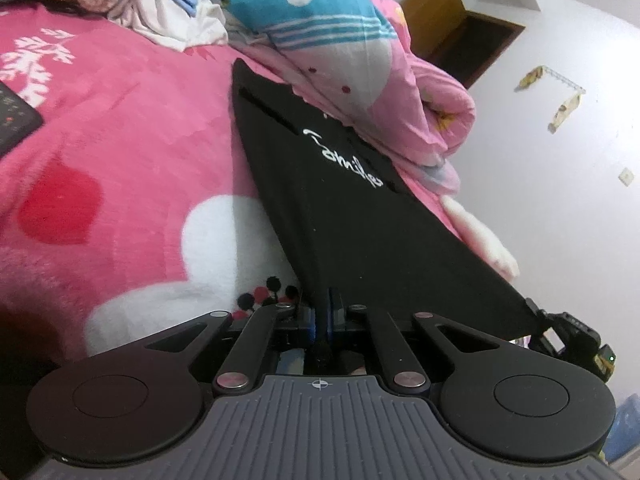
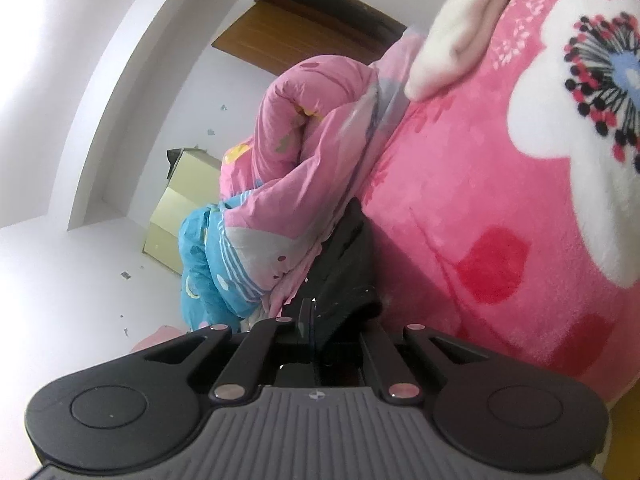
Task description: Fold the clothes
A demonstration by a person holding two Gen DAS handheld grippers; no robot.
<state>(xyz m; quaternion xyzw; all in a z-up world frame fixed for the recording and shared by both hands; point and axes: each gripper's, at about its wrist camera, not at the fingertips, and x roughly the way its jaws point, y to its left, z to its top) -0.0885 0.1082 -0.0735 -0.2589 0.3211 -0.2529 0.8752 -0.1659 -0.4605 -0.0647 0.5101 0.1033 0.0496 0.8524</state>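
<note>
Both tongs are pinched fully together on the black garment: the left tongs [image 1: 329, 308] grip one near corner of the black T-shirt [image 1: 340, 208], and the right tongs [image 2: 310, 316] nip the bunched cloth at the other end of the same edge. From the left tongs the shirt runs out ahead as a taut, flat sheet, white script lettering facing up, its far end resting on the bed; in the left view the right tongs show at the far right end of the held edge. The fabric looks light, thin and limp, so it should drape and sag wherever it is unsupported, and a corner or hem is the sensible place to hold. Beneath and to the left of the left tongs lies the pink flowered blanket [image 1: 120, 128]; ahead sits a rolled pink and blue quilt [image 1: 352, 40], with other heaped clothes [image 1: 160, 12] beyond.
</note>
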